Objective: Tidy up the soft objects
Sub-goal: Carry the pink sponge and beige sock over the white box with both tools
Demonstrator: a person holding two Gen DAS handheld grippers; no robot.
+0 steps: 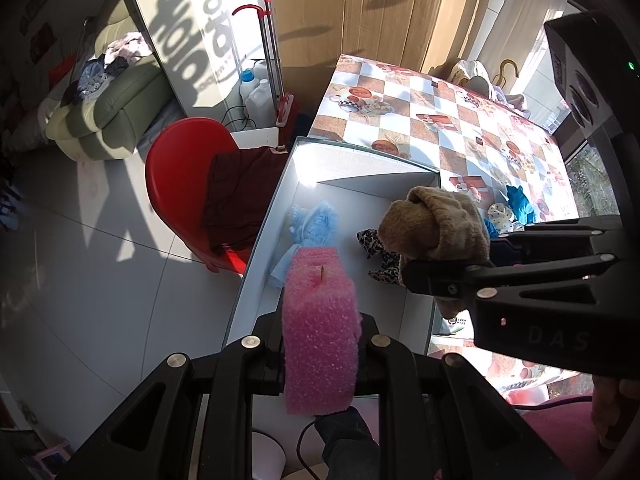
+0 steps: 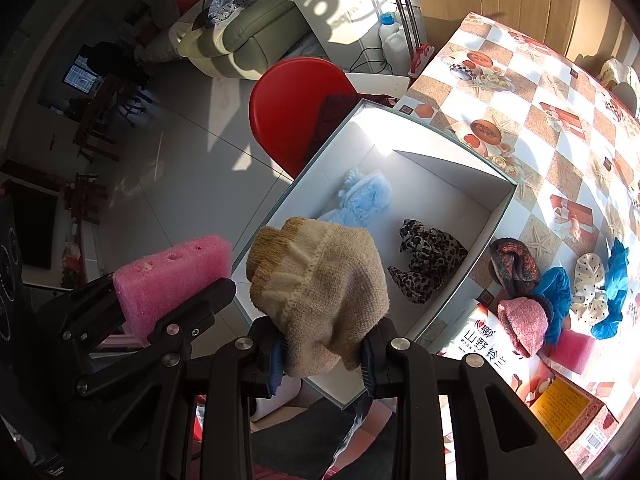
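Box [image 2: 496, 216] — two items; grippers — two.

left claw [image 1: 320, 360]: black linkage, silver rivets | right claw [image 2: 324, 356]: black (blue pads)

left gripper [image 1: 320, 344] at bottom centre clamps a pink sponge [image 1: 320, 332]; right gripper [image 1: 436, 268] at right grips a tan sock [image 1: 436, 228] above the white box [image 1: 264, 248].
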